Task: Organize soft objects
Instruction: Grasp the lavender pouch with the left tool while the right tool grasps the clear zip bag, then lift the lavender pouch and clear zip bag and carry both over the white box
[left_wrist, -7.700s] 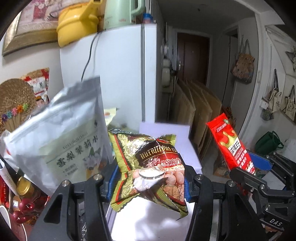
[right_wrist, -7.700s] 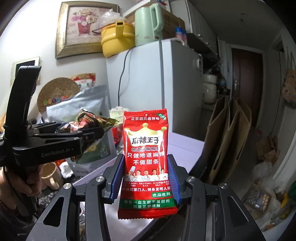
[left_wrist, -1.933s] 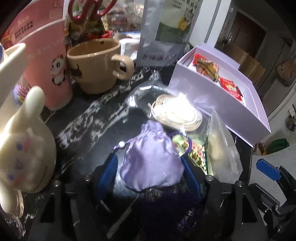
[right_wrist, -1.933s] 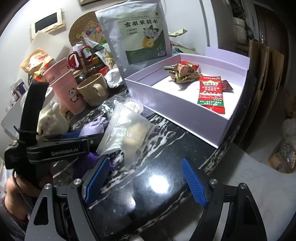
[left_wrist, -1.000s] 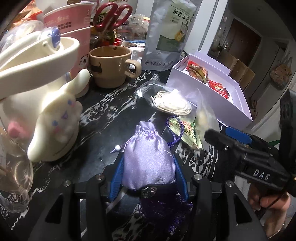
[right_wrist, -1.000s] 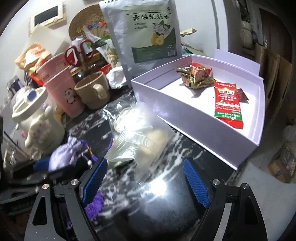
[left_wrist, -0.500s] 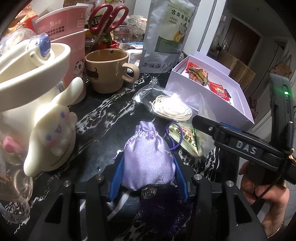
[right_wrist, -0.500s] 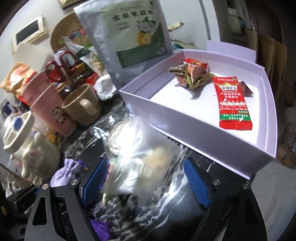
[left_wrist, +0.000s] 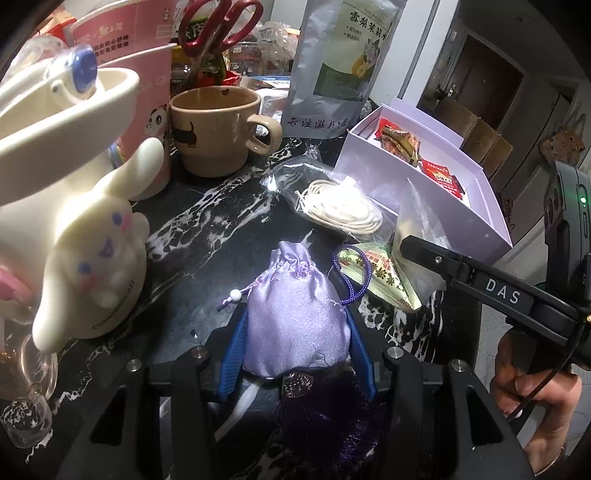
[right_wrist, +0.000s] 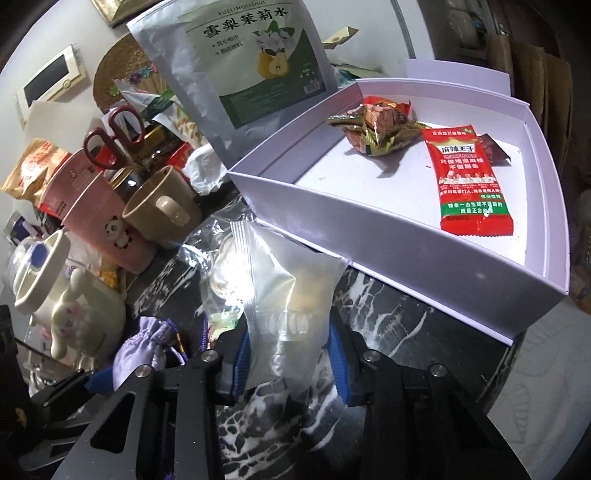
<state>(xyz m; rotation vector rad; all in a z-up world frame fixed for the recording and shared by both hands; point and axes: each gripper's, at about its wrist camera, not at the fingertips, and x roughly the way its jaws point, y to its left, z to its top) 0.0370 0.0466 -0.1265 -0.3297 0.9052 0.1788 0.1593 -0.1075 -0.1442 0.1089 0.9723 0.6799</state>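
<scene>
Your left gripper (left_wrist: 295, 328) is clamped on the purple pouch (left_wrist: 295, 317), which sits on the black marble counter (left_wrist: 207, 258) beside the white bunny figure (left_wrist: 85, 251). Your right gripper (right_wrist: 291, 354) has just been closing and now pinches the clear plastic bag (right_wrist: 288, 295) between its blue pads. The lavender box (right_wrist: 369, 229) lies just beyond, holding a red snack packet (right_wrist: 465, 177) and a crumpled brown one (right_wrist: 376, 133).

Probably home: mug (left_wrist: 214, 129), snack pouch (right_wrist: 255, 55).
</scene>
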